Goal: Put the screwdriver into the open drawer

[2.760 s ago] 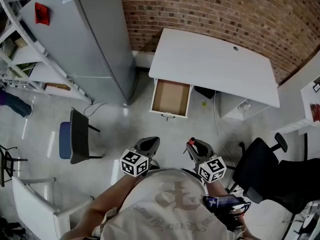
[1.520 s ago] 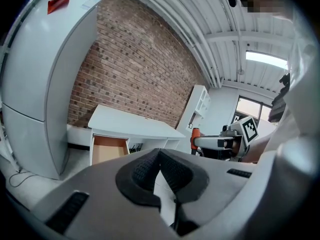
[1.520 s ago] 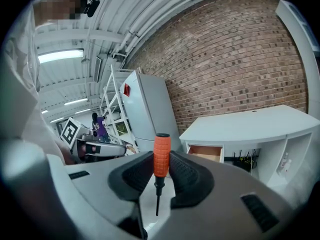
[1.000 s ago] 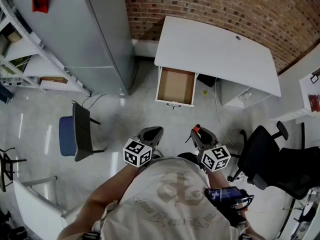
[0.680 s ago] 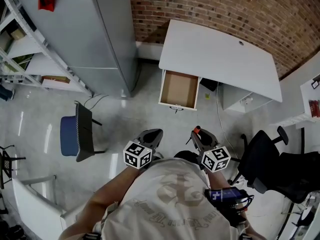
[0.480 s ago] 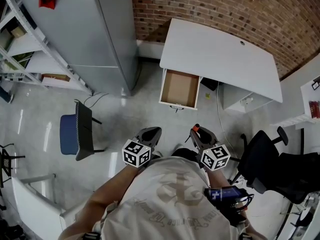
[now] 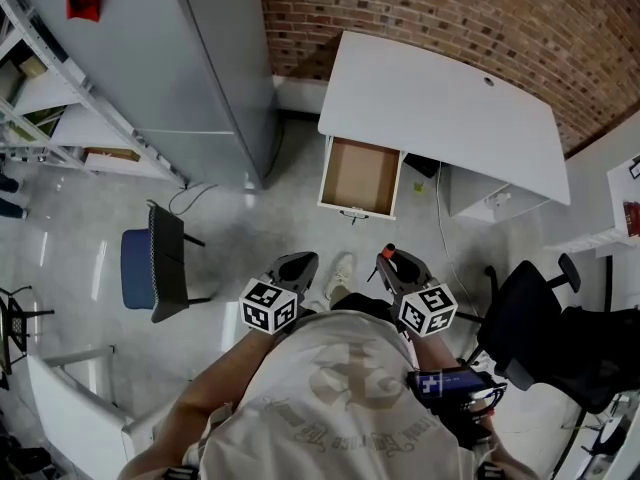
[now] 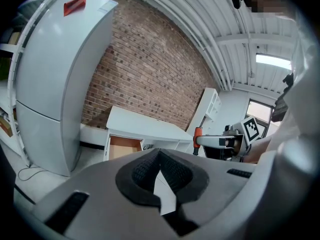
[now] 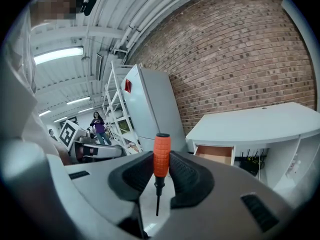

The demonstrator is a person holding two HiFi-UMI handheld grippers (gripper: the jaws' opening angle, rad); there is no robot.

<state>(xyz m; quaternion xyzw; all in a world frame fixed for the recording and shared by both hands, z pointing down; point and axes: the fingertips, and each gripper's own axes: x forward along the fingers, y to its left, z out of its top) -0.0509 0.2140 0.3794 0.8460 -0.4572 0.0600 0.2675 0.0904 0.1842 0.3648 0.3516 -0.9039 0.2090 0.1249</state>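
1. Landmark: white desk (image 7: 440, 118), its back edge against the brick wall (image 7: 450, 13).
2. The open drawer (image 7: 362, 176) is pulled out from the desk's front, at its left end as the head view shows it. Its brown bottom is bare.
3. The right gripper (image 7: 391, 260) is out in front of the desk, well apart from it, over pale floor (image 7: 280, 228). Its jaws are clamped on the screwdriver (image 9: 161, 156).
4. Screwdriver — the orange handle stands upright between the two black pads, with its top poking above them. The thin dark shaft hangs down below the grip. It is held off the floor on the near side of the desk, well short of the drawer. In the right gripper view the drawer front shows beyond, to the right of the handle.
5. The left gripper (image 7: 298, 265) is just beside the right one, equally far from the desk. Its pad tips meet and nothing is gripped between them.
6. A grey fridge (image 7: 190, 68) stands left of the desk, along the same wall.
7. A blue chair (image 7: 150, 268) is far left of the desk's front. A black office chair (image 7: 520, 328) is off the desk's right front corner.
8. A pale shoe (image 7: 342, 270) is on the floor between the two grippers, toe toward the desk.
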